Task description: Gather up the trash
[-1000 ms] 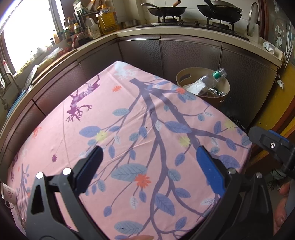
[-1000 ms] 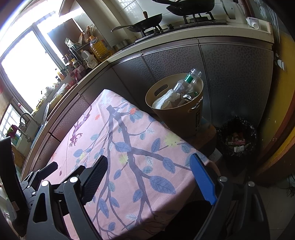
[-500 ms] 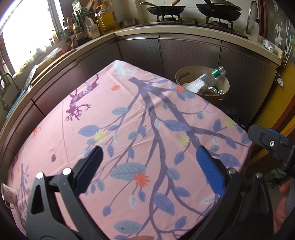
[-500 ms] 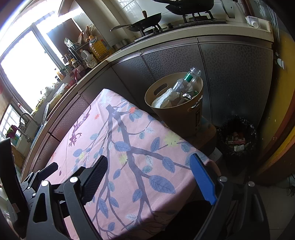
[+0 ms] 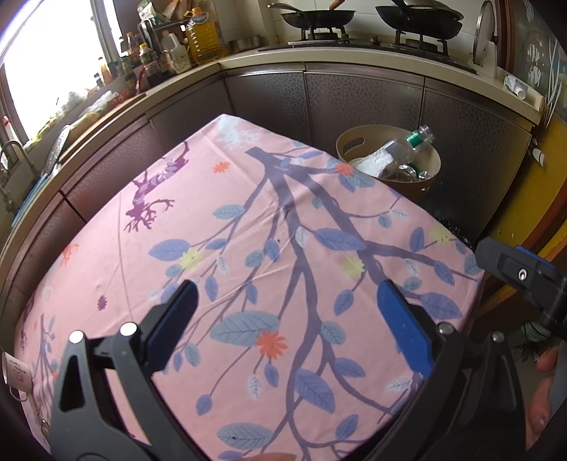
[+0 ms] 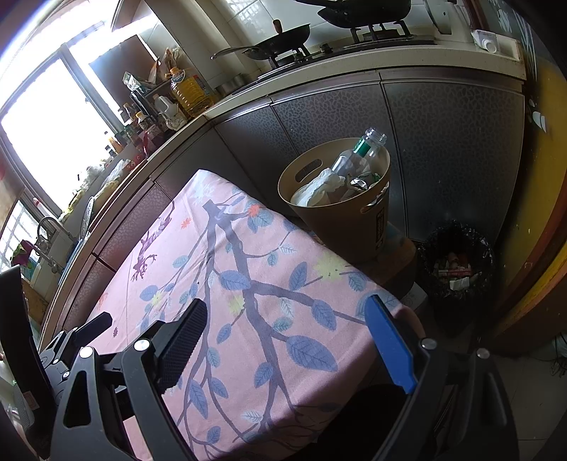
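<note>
A tan bin [image 5: 430, 184] [image 6: 340, 227] stands on the floor beyond the table's far right corner. It holds a clear plastic bottle [image 5: 407, 145] [image 6: 354, 157] with a green label, crumpled white paper [image 5: 372, 163] [image 6: 320, 186] and foil scraps. My left gripper [image 5: 283, 305] is open and empty above the pink floral tablecloth [image 5: 248, 230]. My right gripper [image 6: 287, 319] is open and empty over the table's near right part [image 6: 219, 269]. The right gripper's body also shows in the left wrist view [image 5: 521, 273].
A black bag-lined bin [image 6: 457, 273] with rubbish stands on the floor right of the tan bin. Dark kitchen cabinets [image 5: 354, 103] with a stove and pans [image 5: 312, 16] run behind the table. A white mug [image 5: 16, 368] sits at the table's left edge.
Both views have drifted very slightly. Nothing was taken hold of or let go, and both grippers stay open.
</note>
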The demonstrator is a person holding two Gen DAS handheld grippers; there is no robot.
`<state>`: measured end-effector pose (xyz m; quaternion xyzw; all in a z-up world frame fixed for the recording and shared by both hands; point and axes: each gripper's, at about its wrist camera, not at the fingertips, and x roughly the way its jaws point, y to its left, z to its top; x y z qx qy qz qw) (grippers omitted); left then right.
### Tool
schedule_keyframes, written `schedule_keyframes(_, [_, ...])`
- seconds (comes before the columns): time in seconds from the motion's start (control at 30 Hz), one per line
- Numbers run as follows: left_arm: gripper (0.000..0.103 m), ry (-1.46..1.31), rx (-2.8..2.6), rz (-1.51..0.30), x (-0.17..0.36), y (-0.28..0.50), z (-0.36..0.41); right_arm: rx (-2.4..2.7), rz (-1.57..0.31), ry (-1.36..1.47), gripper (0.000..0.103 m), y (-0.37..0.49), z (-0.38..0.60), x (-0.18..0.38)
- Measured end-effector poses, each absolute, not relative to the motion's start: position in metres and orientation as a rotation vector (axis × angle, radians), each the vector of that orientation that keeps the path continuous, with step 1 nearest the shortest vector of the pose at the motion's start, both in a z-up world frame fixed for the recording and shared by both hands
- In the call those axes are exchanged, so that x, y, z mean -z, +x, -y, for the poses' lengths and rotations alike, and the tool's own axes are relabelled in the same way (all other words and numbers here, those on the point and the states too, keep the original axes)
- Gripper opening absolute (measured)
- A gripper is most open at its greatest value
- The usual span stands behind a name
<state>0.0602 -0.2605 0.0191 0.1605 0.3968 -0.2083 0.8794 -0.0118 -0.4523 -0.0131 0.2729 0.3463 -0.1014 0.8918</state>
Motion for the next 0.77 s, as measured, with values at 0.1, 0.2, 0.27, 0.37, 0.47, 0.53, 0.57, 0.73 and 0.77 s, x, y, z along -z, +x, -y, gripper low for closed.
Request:
schedule_keyframes(0.1, [0.097, 0.337, 0.435, -0.827, -0.0186, 0.0602, 0.2613, 0.211, -0.719, 0.566, 0.086, -0.0122, 0.4519, 0.0150])
schedule_keyframes(0.2, [0.097, 0.337, 0.437, -0.828, -0.0177, 0.0603, 0.2619, 0.211, -0.719, 0.568, 0.086, -0.0123, 0.4519, 0.0151])
schedule_keyframes(0.27, [0.097, 0.337, 0.446, -0.835, -0.0144, 0.0613, 0.2621, 0.211, -0.719, 0.567, 0.086, -0.0123, 0.4518, 0.0149])
schedule_keyframes(0.37, [0.097, 0.336, 0.459, -0.831, -0.0132, 0.0609, 0.2608, 0.211, -0.718, 0.566, 0.086, -0.0125, 0.4517, 0.0149])
schedule_keyframes(0.47, [0.097, 0.346, 0.468, -0.818, -0.0154, 0.0595, 0.2606, 0.212, -0.719, 0.568, 0.086, -0.0123, 0.4518, 0.0149])
schedule_keyframes(0.53, [0.097, 0.348, 0.467, -0.820, -0.0158, 0.0595, 0.2606, 0.211, -0.719, 0.568, 0.087, -0.0123, 0.4518, 0.0149])
schedule_keyframes(0.57, [0.097, 0.348, 0.466, -0.823, -0.0166, 0.0597, 0.2602, 0.211, -0.719, 0.567, 0.086, -0.0122, 0.4518, 0.0148])
schedule_keyframes(0.73, [0.097, 0.343, 0.464, -0.829, -0.0182, 0.0630, 0.2568, 0.212, -0.719, 0.566, 0.087, -0.0126, 0.4514, 0.0157])
schedule_keyframes(0.77, [0.097, 0.344, 0.465, -0.832, -0.0182, 0.0636, 0.2566, 0.211, -0.720, 0.567, 0.086, -0.0125, 0.4515, 0.0157])
